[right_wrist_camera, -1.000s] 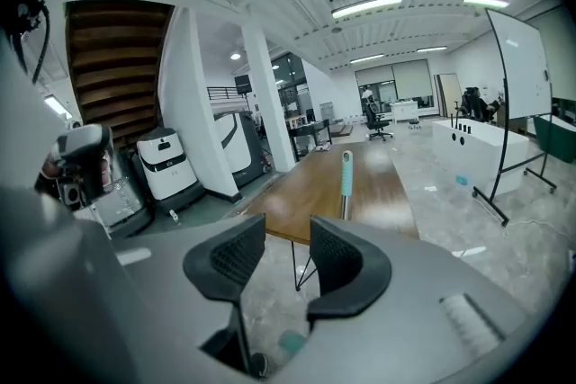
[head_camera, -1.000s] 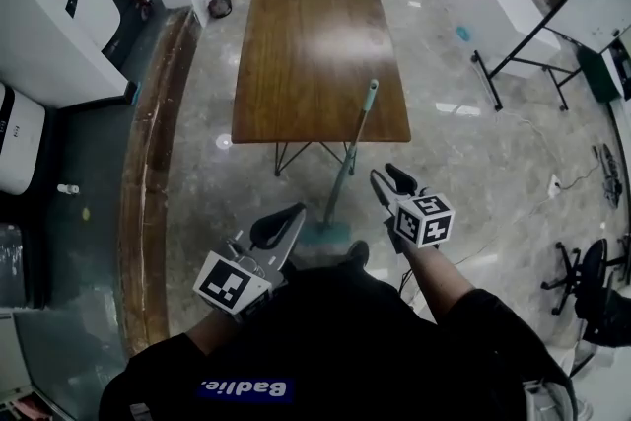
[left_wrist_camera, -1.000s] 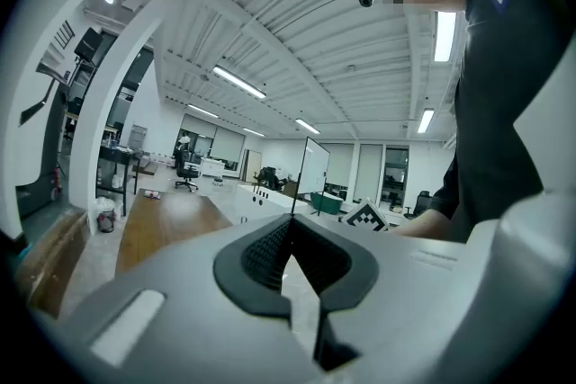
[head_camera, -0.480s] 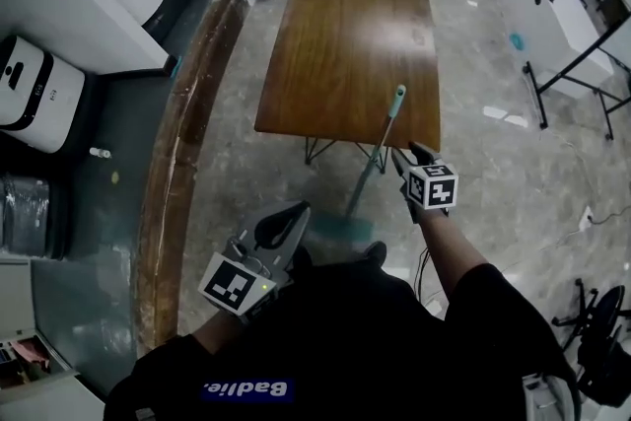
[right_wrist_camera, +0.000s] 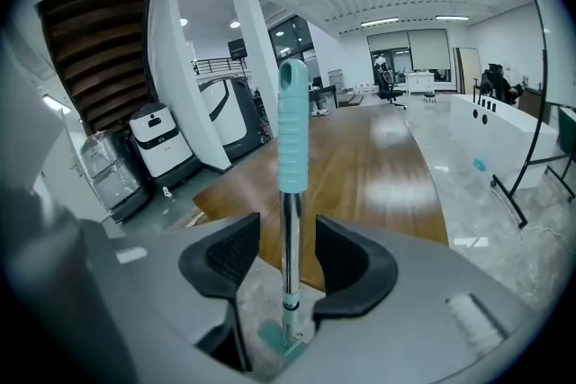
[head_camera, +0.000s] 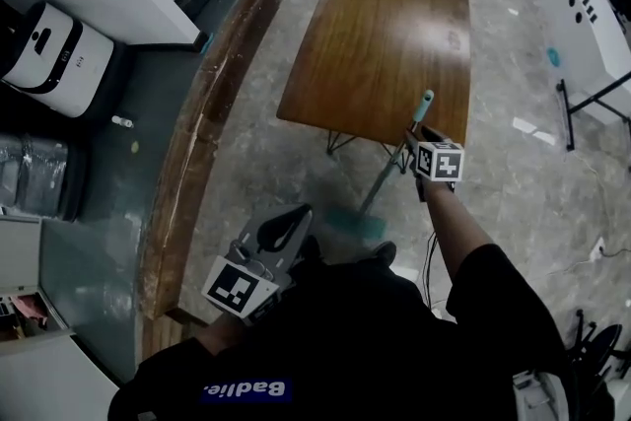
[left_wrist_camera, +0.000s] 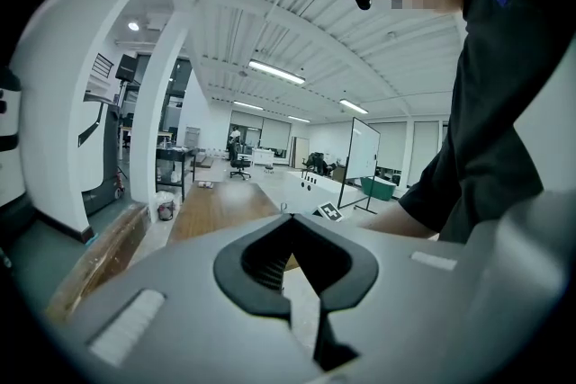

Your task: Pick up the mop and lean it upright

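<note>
The mop (head_camera: 386, 175) leans against the table's (head_camera: 375, 44) near edge, its head on the floor. The right gripper (right_wrist_camera: 286, 258) has just been opening its jaws, which straddle the shaft without pressing it. The left gripper (left_wrist_camera: 290, 265) is closed and empty. A nudge before clamping could slide the handle off the edge and topple it

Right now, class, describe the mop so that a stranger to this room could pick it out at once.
Find the long brown table in the middle of the grey floor. At its near edge leans the mop, its flat head on the floor. It alone is a thin pole: silver shaft, teal grip on top.
</note>
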Action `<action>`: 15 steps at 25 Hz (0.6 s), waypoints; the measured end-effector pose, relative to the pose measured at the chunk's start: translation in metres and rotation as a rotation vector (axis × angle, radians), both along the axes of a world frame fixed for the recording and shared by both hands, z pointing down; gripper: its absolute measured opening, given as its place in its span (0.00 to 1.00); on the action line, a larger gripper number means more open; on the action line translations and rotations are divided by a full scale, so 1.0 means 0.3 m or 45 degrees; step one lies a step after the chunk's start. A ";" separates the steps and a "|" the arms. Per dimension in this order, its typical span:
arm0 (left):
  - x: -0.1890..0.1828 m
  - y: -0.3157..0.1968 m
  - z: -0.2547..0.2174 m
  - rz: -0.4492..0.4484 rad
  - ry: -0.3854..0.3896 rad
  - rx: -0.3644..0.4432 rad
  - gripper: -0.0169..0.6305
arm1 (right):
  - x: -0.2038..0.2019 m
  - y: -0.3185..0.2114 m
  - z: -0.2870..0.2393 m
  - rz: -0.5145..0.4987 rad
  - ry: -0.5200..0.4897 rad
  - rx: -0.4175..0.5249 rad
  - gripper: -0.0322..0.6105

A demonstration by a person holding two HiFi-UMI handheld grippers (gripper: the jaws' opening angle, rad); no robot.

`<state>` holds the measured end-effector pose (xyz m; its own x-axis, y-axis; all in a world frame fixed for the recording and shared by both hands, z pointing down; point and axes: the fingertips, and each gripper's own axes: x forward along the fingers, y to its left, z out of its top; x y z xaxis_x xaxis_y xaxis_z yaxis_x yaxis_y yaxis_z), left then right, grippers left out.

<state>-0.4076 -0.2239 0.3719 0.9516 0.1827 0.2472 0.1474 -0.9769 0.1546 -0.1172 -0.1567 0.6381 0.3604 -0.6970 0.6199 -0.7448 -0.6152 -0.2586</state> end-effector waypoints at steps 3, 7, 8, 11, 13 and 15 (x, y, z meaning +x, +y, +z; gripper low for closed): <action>-0.007 -0.005 0.004 -0.023 -0.021 -0.001 0.06 | 0.046 -0.016 0.012 0.035 -0.005 0.015 0.36; -0.033 -0.018 0.018 -0.045 -0.035 -0.005 0.06 | 0.073 -0.044 0.034 0.059 -0.005 0.028 0.35; -0.040 -0.023 0.020 -0.050 -0.037 -0.008 0.06 | 0.076 -0.050 0.036 0.063 -0.003 0.032 0.34; -0.057 -0.036 0.026 -0.057 -0.044 -0.011 0.06 | 0.080 -0.064 0.040 0.071 0.009 0.031 0.28; -0.066 -0.039 0.029 -0.056 -0.045 -0.011 0.06 | 0.080 -0.062 0.040 0.079 0.018 0.028 0.24; -0.075 -0.042 0.028 -0.053 -0.043 -0.010 0.06 | 0.070 -0.060 0.035 0.087 0.024 0.028 0.22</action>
<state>-0.4302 -0.2364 0.3802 0.9496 0.1449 0.2778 0.1010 -0.9809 0.1663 -0.0961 -0.1748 0.6485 0.4189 -0.6836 0.5977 -0.7063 -0.6589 -0.2587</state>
